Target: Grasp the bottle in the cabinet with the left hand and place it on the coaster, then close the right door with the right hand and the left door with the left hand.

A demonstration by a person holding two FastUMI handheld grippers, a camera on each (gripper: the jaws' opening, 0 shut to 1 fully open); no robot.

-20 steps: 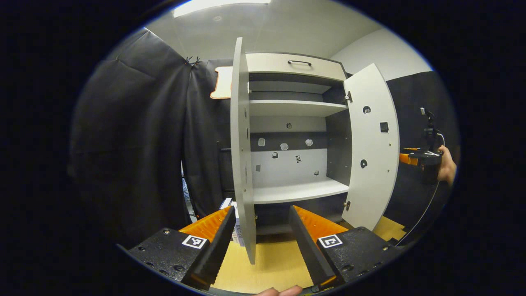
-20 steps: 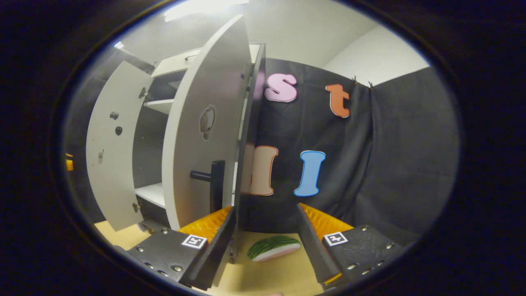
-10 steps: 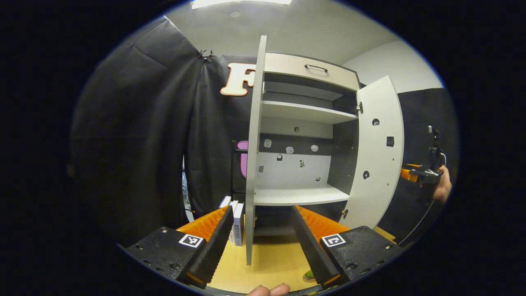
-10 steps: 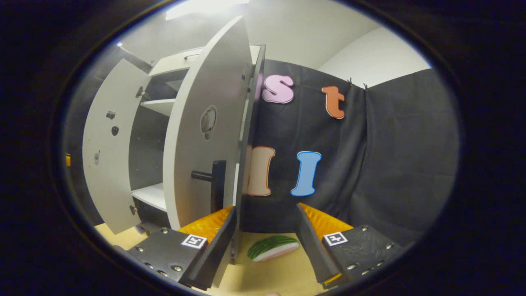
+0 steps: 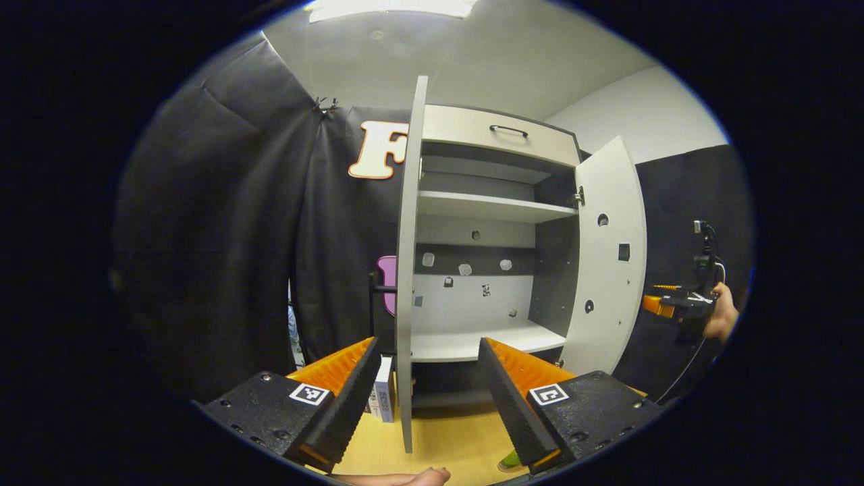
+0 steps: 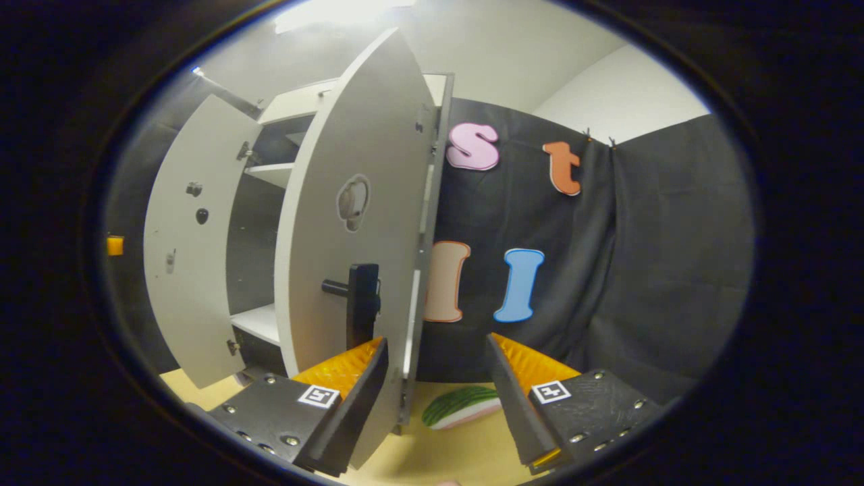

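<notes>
R door (image 6: 351,223) swings a bit more shut.
Both grippers, L (image 5: 426,385) & R (image 6: 437,385), open; L door (image 5: 405,270) upright, edge-on between L fingers.

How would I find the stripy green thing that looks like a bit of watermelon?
Look for the tall white cabinet with both doors open. On the yellow tabletop, by the foot of the nearer door, lies the watermelon slice, just ahead of the right gripper. It is curved, with a dark-striped green rind and a pale underside, unlike the plain things nearby.
</notes>
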